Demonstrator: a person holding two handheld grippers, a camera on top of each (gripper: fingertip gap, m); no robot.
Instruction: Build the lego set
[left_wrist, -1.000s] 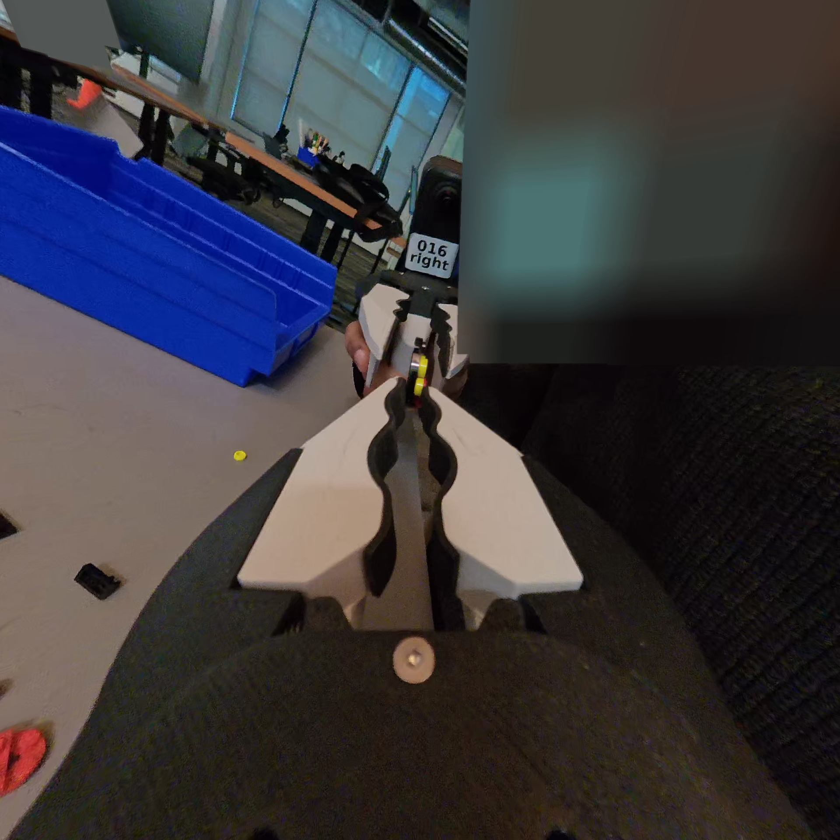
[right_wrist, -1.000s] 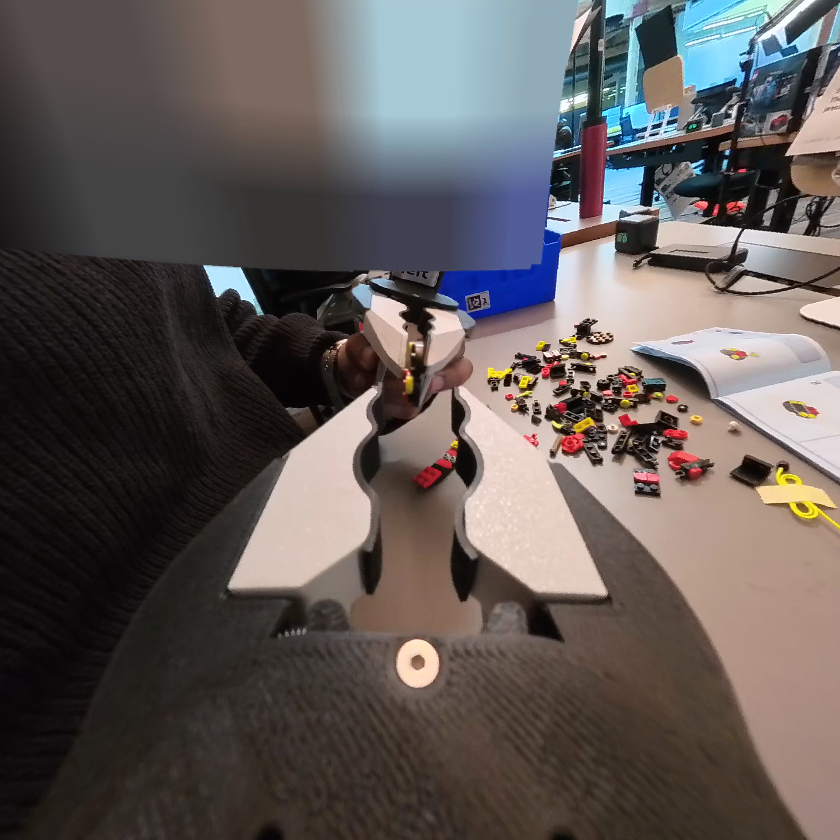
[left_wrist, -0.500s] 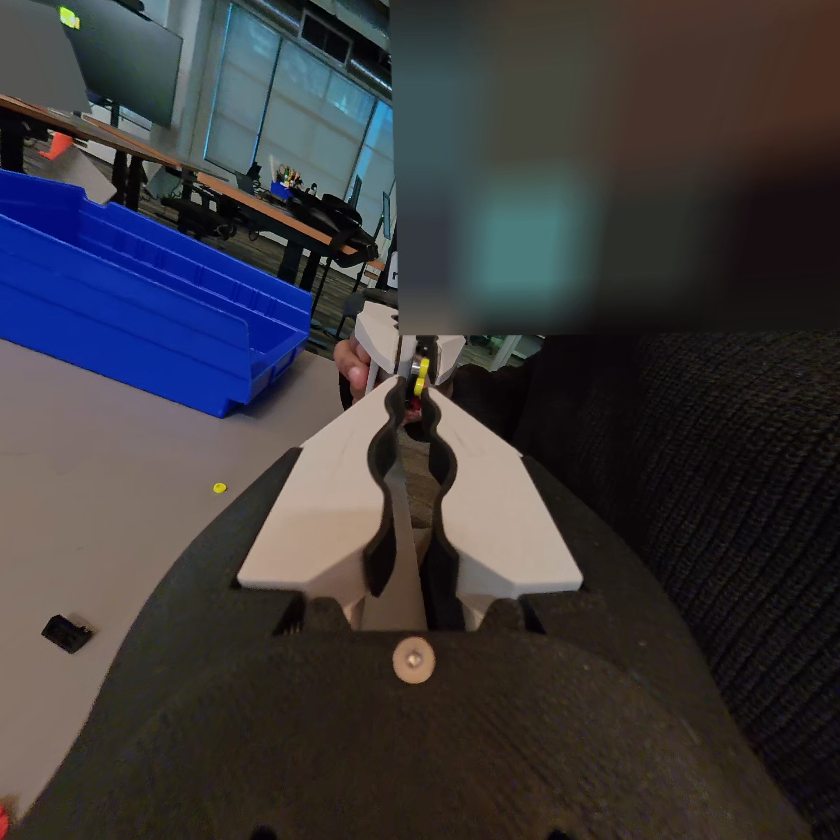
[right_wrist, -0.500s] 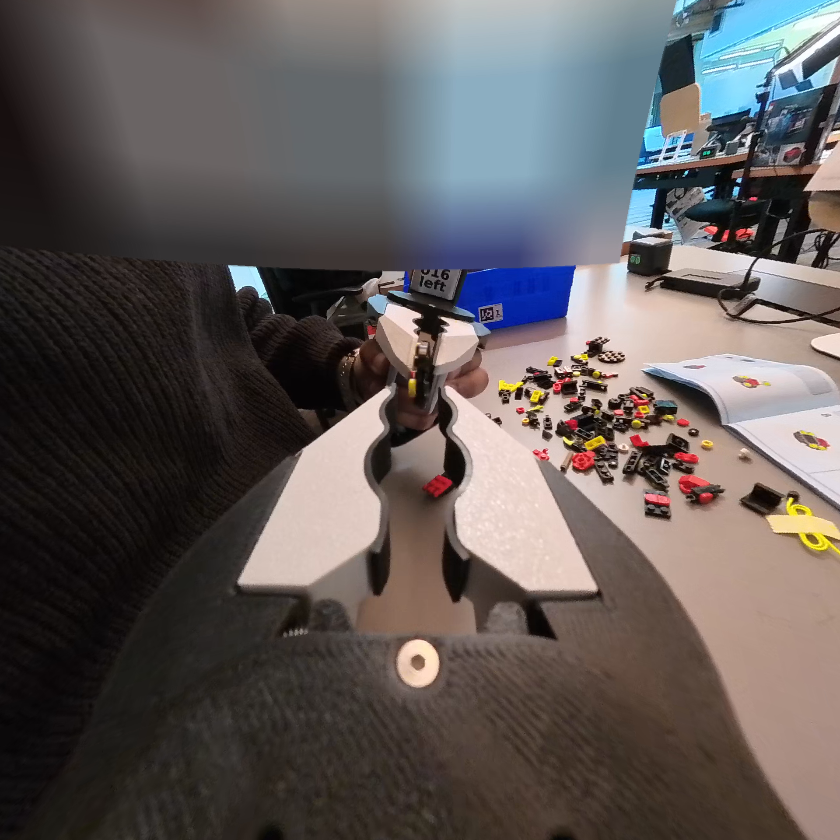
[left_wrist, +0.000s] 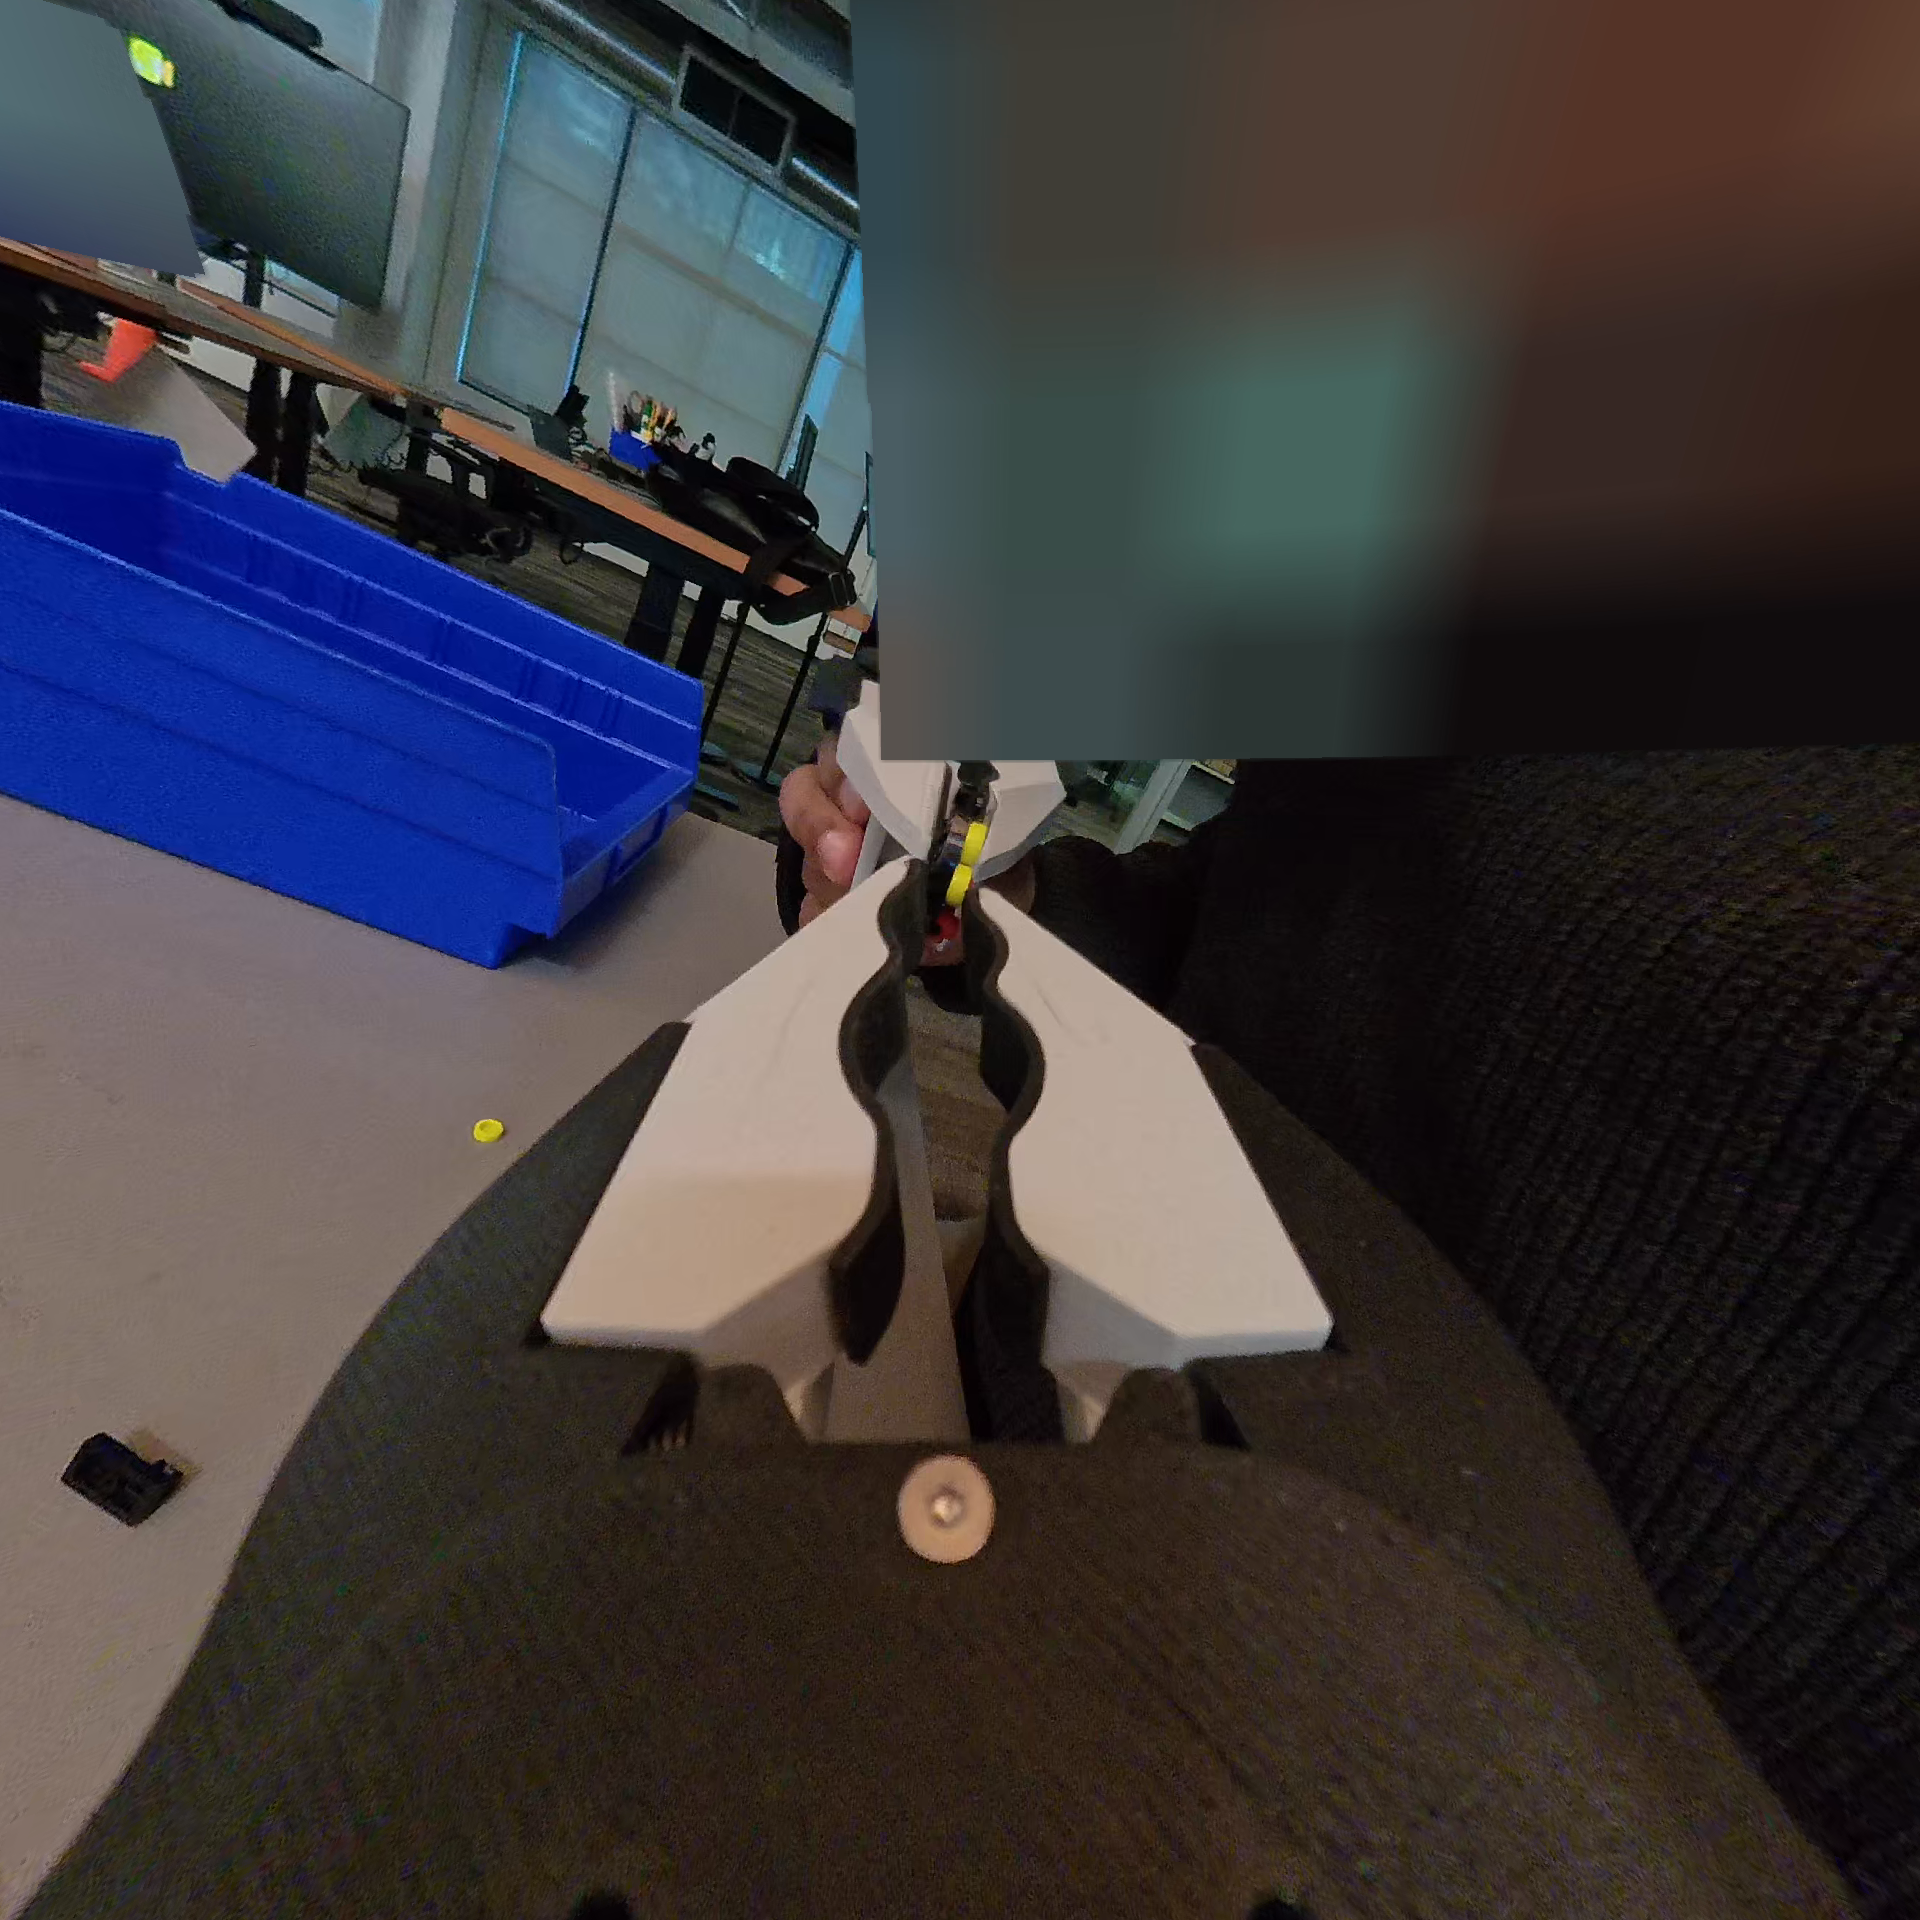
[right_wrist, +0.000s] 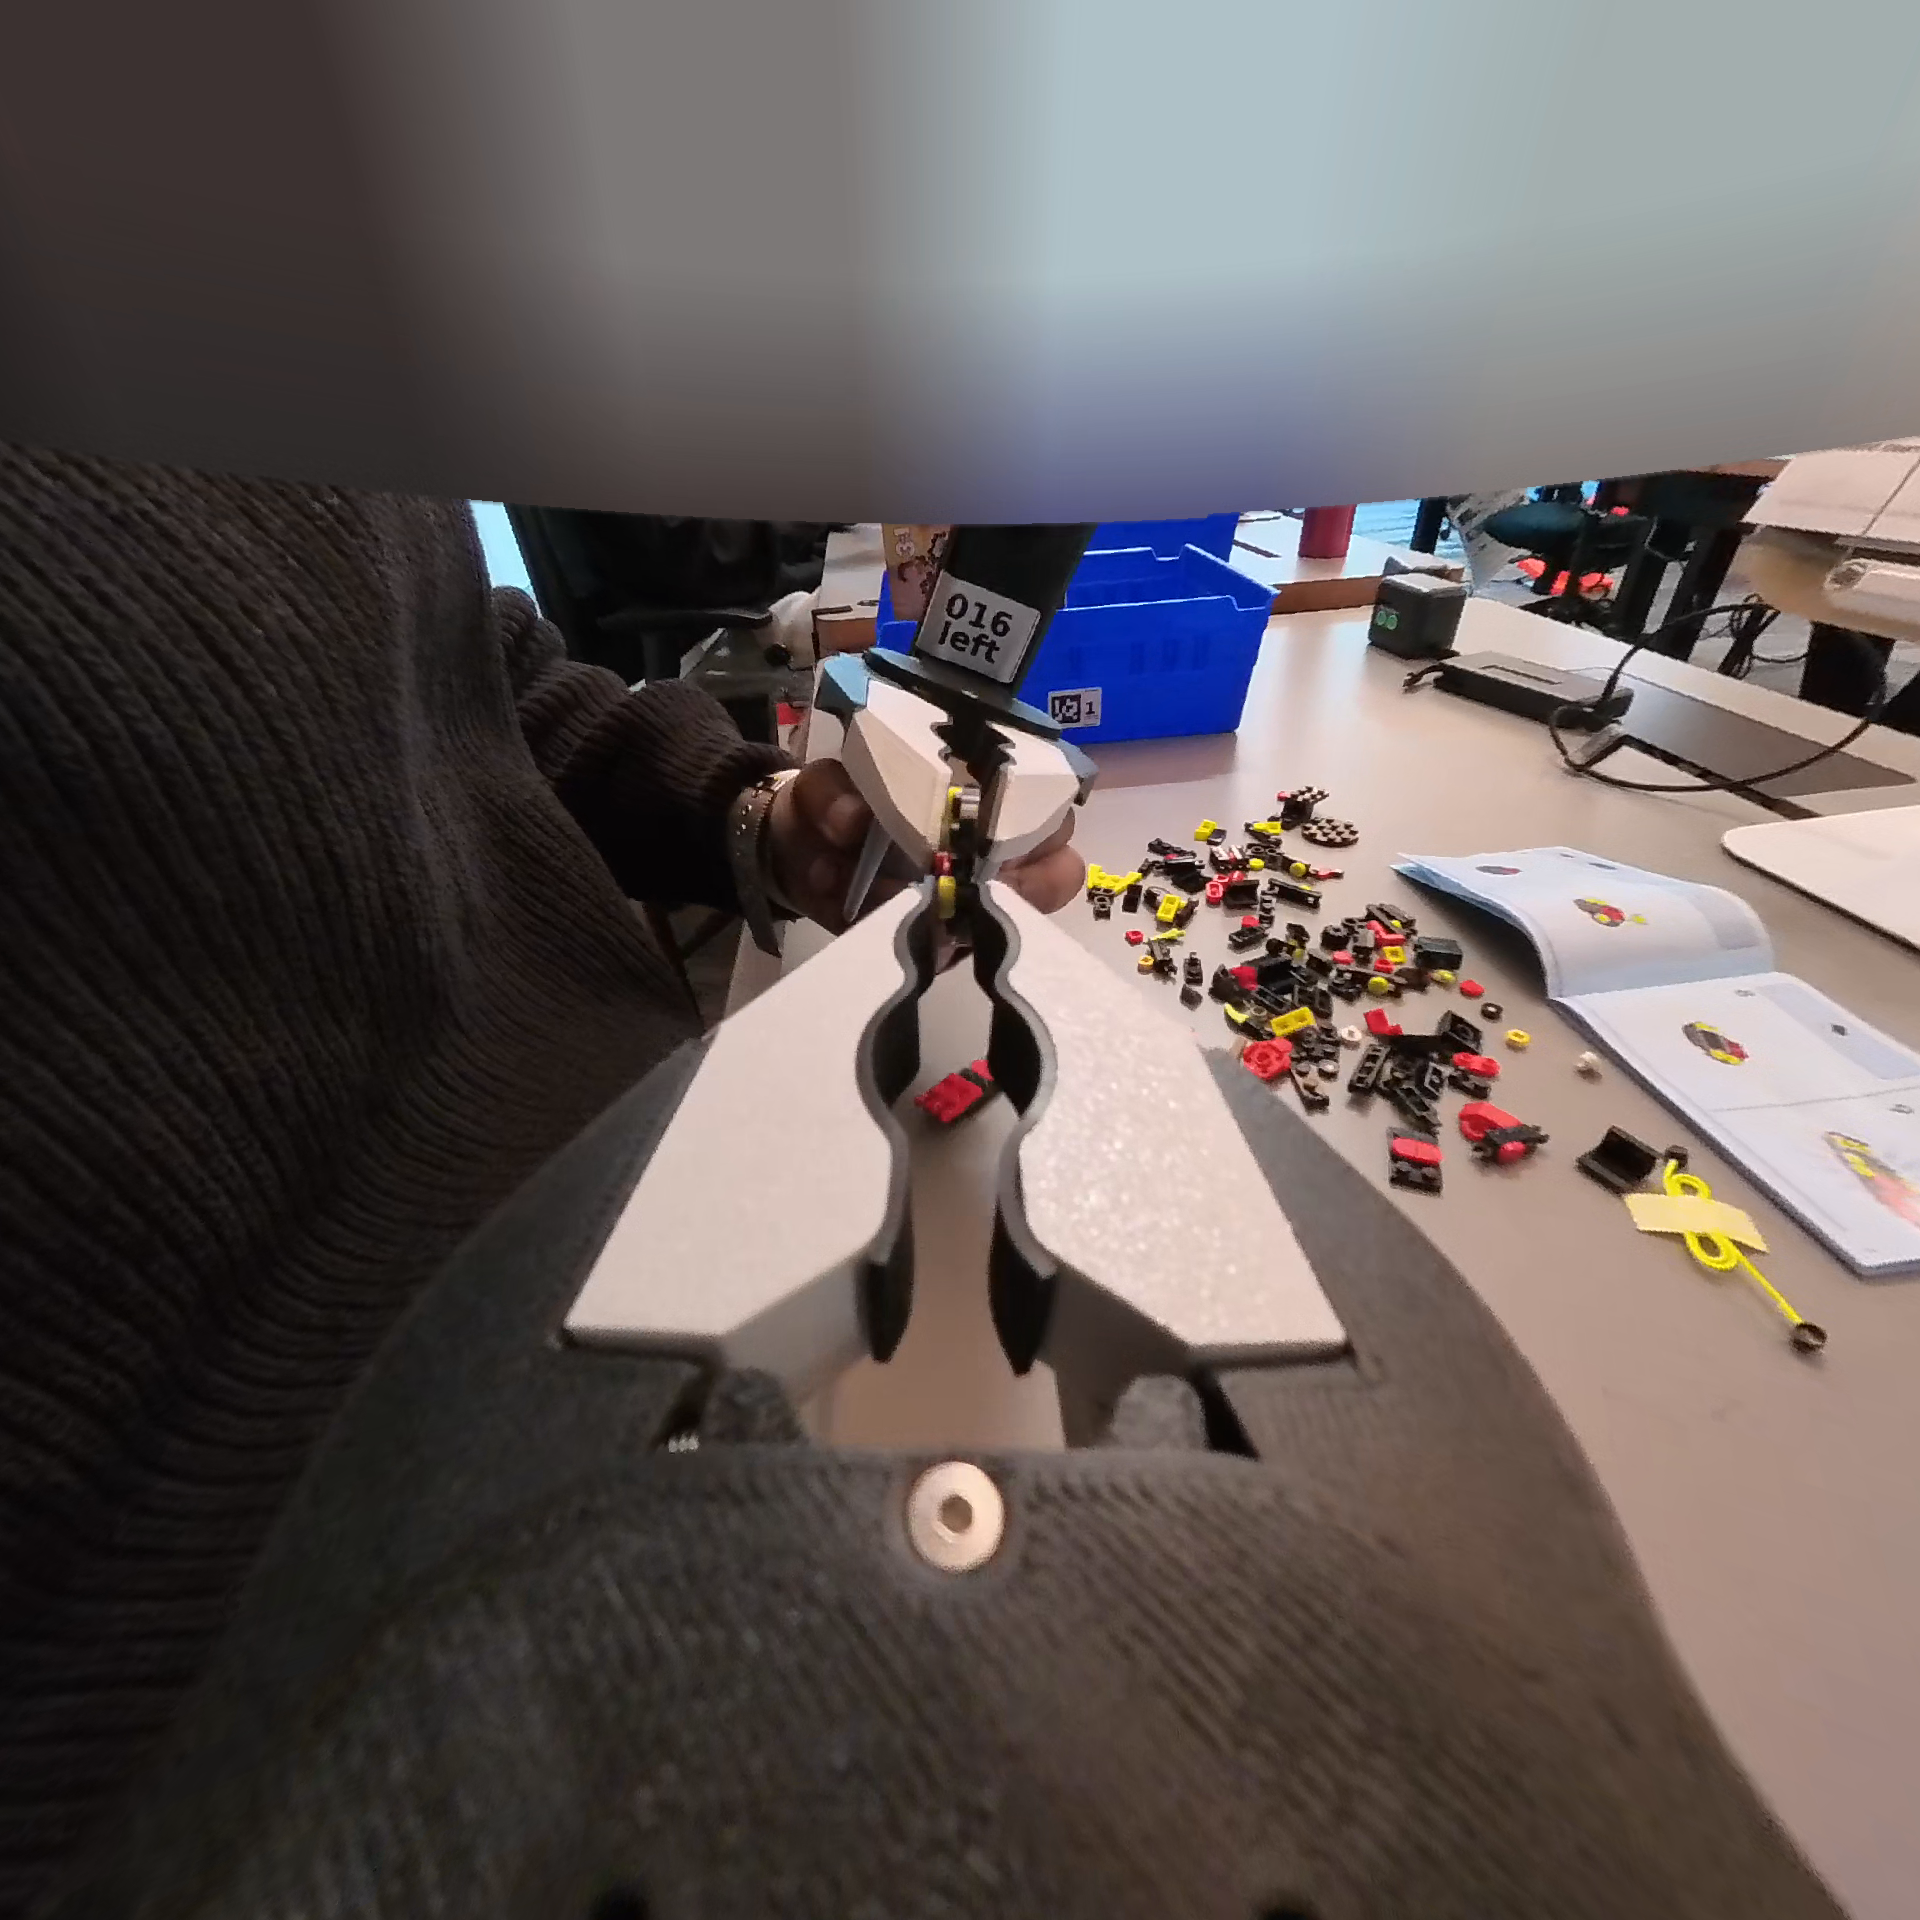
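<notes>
Grey tabletop (right_wrist: 1558, 1507) in an open office. We see the left gripper (left_wrist: 940, 899) and the right gripper (right_wrist: 954, 902) meeting tip to tip above the table edge, both nearly closed on one small lego assembly (right_wrist: 948, 868) of yellow, red and black parts, pinched between them. Beyond the right gripper, a small red-and-black build (right_wrist: 954, 1091) lies on the table, the loose lego pile (right_wrist: 1340, 987) farther right, then the open instruction booklet (right_wrist: 1704, 1029). A blue bin (left_wrist: 312, 707) sits left of the left gripper.
</notes>
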